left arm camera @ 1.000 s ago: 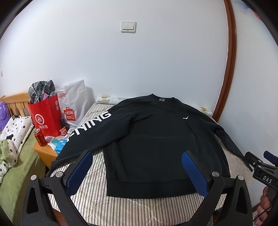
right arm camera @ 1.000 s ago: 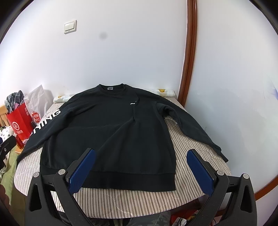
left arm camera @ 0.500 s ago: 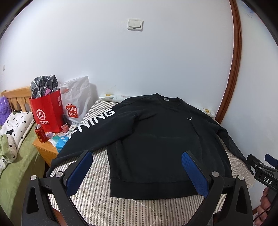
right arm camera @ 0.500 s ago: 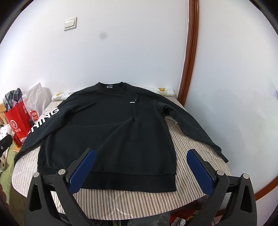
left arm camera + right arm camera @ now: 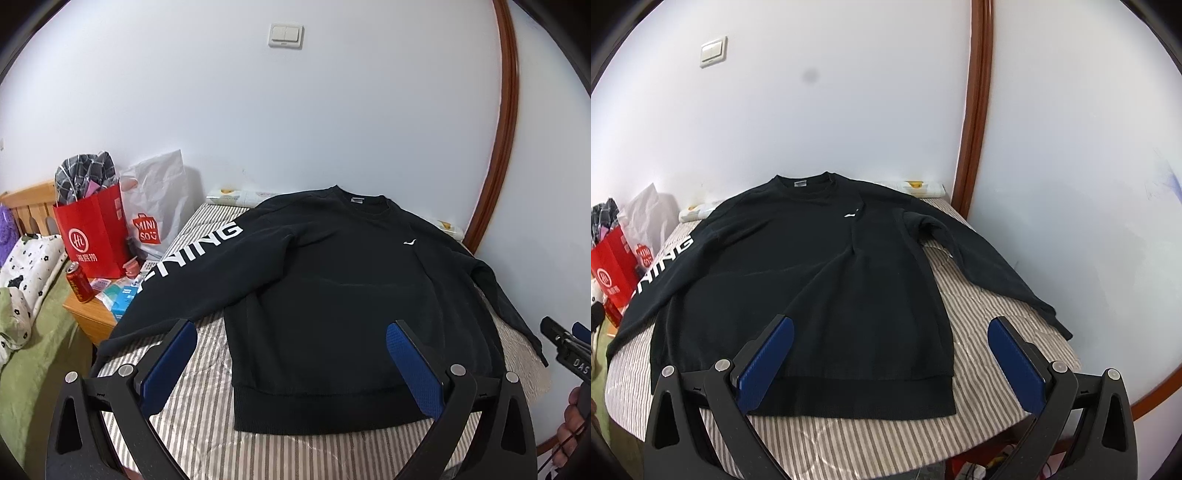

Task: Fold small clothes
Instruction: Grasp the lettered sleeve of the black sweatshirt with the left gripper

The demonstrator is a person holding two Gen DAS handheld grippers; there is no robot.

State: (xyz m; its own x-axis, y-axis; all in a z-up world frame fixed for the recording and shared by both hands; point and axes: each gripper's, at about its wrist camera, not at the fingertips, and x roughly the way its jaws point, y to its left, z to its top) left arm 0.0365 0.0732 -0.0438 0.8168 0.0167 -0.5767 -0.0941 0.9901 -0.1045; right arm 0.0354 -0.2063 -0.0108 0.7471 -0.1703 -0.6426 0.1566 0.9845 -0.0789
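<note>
A black sweatshirt [image 5: 332, 295] [image 5: 820, 269] lies spread flat, front up, on a striped mattress [image 5: 199, 435] [image 5: 982, 317], collar toward the wall. Its left sleeve [image 5: 184, 273] carries white lettering and hangs over the mattress edge. Its right sleeve [image 5: 990, 266] runs out toward the right edge. My left gripper [image 5: 291, 332] hovers open above the hem, nothing between its blue pads. My right gripper [image 5: 890, 328] is open too, above the hem's right part. In the left wrist view the right gripper's body [image 5: 569, 350] shows at the right edge, held by a hand [image 5: 570, 424].
A wooden nightstand [image 5: 88, 317] left of the mattress holds a red paper bag [image 5: 92, 236], a white shopping bag [image 5: 155, 206], a red can [image 5: 78, 282] and small boxes. A bed with green cover [image 5: 33, 354] lies further left. White walls and a brown trim [image 5: 975, 110] close the back and right.
Both grippers have drifted slightly toward the sweatshirt and to the left; the garment sits a little lower and larger in view. The sweatshirt itself has not moved. Both stay open.
</note>
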